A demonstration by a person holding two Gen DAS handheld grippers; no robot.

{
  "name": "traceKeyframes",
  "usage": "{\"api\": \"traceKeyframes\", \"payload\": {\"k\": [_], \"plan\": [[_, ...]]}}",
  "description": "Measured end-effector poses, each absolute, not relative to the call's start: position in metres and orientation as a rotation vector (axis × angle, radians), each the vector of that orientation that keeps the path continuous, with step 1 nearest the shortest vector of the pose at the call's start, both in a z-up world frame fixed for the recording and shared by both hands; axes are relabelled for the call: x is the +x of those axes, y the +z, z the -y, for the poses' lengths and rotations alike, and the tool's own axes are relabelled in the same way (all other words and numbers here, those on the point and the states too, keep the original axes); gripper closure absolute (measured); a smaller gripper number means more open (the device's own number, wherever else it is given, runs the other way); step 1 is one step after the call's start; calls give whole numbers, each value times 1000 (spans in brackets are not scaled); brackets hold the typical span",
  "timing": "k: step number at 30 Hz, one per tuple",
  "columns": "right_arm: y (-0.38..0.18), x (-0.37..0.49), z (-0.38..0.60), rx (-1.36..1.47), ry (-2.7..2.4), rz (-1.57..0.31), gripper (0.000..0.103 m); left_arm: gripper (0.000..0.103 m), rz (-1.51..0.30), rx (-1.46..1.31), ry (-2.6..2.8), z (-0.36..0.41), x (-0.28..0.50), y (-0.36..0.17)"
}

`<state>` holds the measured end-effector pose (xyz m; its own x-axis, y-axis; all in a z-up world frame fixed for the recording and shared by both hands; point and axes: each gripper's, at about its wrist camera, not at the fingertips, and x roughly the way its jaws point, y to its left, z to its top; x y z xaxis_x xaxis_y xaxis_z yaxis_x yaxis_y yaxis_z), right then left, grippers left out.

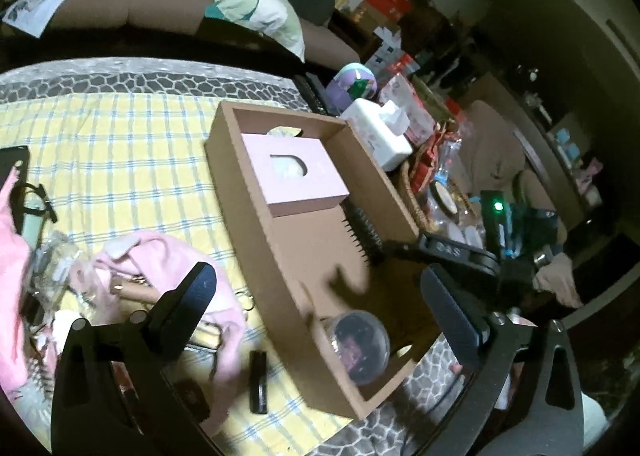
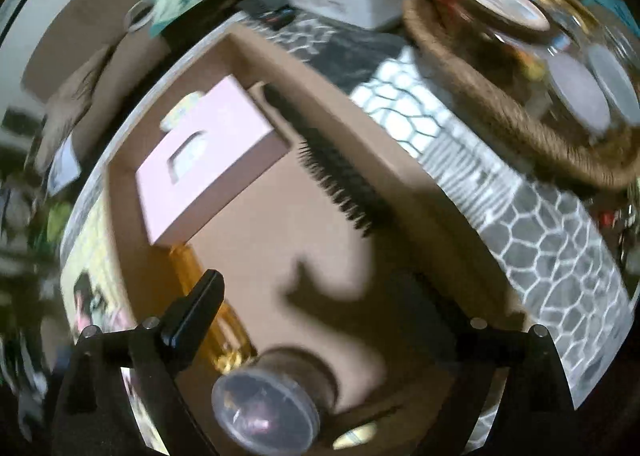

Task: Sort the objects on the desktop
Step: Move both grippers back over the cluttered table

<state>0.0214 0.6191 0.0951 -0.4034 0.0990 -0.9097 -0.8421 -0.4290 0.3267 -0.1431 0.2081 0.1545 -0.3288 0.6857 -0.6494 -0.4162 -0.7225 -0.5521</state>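
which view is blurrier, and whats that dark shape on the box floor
Right wrist view: heavy motion smear, worst at the woven basket and left edge. Left wrist view: sharper, dim room. The dark shape on the cardboard box floor is a gripper's shadow, seen in both views.

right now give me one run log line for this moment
stage: sorting into cardboard box | in box: pink box, hairbrush, clear round jar | right tongs: open, over box, empty | left tongs: open, empty

Dim indoor light, heavy fisheye bending with dark corners, right wrist view motion-blurred, hard shadow inside cardboard box (image 1: 256, 192)
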Motion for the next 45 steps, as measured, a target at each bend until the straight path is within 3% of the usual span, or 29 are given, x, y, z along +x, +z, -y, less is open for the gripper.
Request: {"api": "traceKeyframes", "payload": {"k": [17, 29, 38, 45], "plan": [[49, -44, -638, -1201, 1723, -1024, 8, 0, 419, -1171, 2126, -164, -155, 160], [54, -53, -624, -1287, 1879, -901, 8, 0, 380, -1208, 2092, -181, -150, 151], [135, 24, -591, -1197, 2086, -931, 8, 0, 362, -1206, 2102, -164, -102, 160], [188, 55, -561, -1060, 2297, -980, 8, 0, 421, -1333, 2204, -100, -41, 126]]}}
